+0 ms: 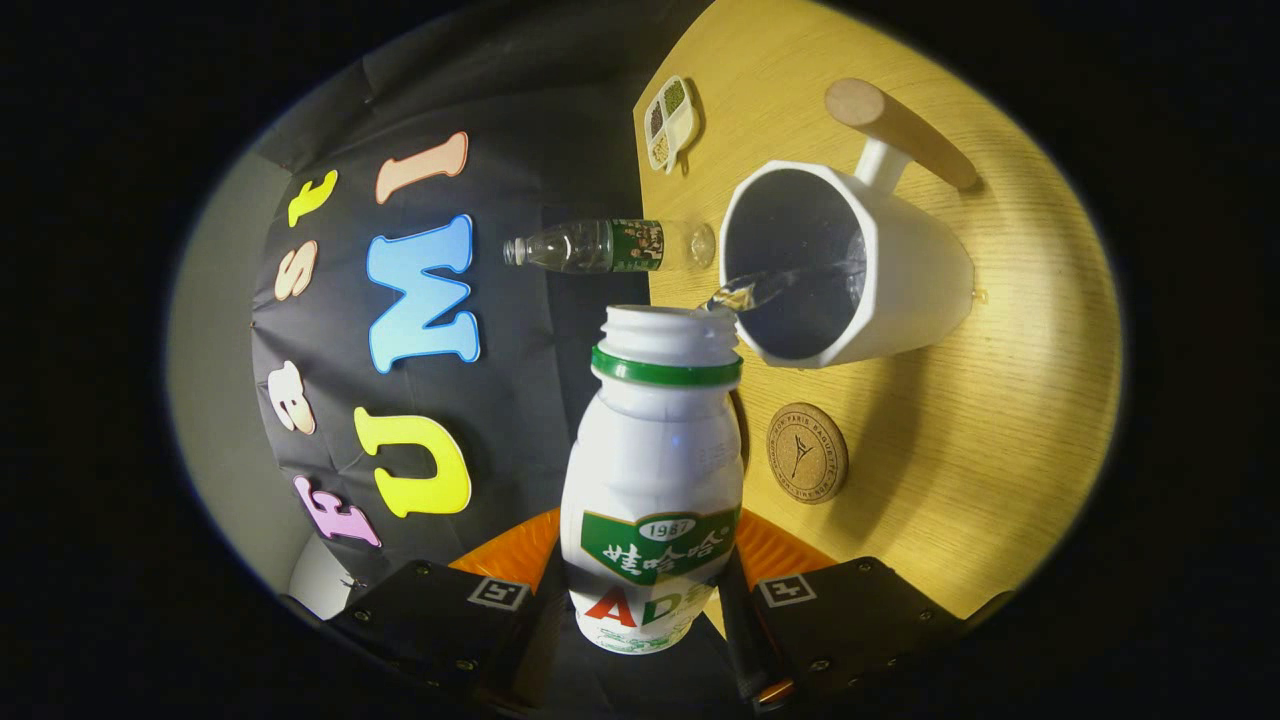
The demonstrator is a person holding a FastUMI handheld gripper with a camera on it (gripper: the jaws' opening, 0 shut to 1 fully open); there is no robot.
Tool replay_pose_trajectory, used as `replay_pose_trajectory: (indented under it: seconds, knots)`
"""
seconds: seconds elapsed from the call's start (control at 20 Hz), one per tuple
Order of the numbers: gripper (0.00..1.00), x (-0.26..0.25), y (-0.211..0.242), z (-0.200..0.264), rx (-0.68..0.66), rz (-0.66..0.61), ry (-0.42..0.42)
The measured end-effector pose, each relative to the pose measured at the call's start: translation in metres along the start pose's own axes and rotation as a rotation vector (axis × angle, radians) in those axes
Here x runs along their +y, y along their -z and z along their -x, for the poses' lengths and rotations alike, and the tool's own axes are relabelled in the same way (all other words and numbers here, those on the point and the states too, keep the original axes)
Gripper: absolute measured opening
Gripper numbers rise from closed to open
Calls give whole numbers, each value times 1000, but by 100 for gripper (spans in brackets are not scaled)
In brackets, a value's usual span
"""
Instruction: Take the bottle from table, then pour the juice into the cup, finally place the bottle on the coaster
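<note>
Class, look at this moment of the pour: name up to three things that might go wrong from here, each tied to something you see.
1. The stream leaves the white bottle and enters the white cup close to its near rim; a small wobble could spill liquid onto the wooden table.
2. The tool grips the bottle low on its body, so the tilted bottle might slip.
3. The cork coaster lies near the cup; setting down carelessly could knock it.

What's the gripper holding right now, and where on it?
The gripper holds the white bottle by its lower body, one finger on each side, tilted so liquid runs into the white cup.
</note>
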State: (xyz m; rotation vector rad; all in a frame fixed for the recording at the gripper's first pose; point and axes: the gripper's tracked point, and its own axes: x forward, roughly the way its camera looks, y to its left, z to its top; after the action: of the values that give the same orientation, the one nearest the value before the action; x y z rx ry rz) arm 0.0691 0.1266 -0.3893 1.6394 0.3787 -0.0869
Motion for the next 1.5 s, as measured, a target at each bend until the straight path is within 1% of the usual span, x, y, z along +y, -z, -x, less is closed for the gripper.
replay_pose_trajectory:
  seconds: [0.55, 0.8, 1.05, 1.35, 1.5]
  knots:
    - [68, 1, -1, 0, -5, -30, -4]
    - [68, 4, -9, 3, -17, -36, -20]
    - [68, 5, -4, 3, -1, -43, -28]
    - [68, 3, -11, 3, -26, -68, -41]
    - [68, 5, -8, 3, -19, -59, -49]
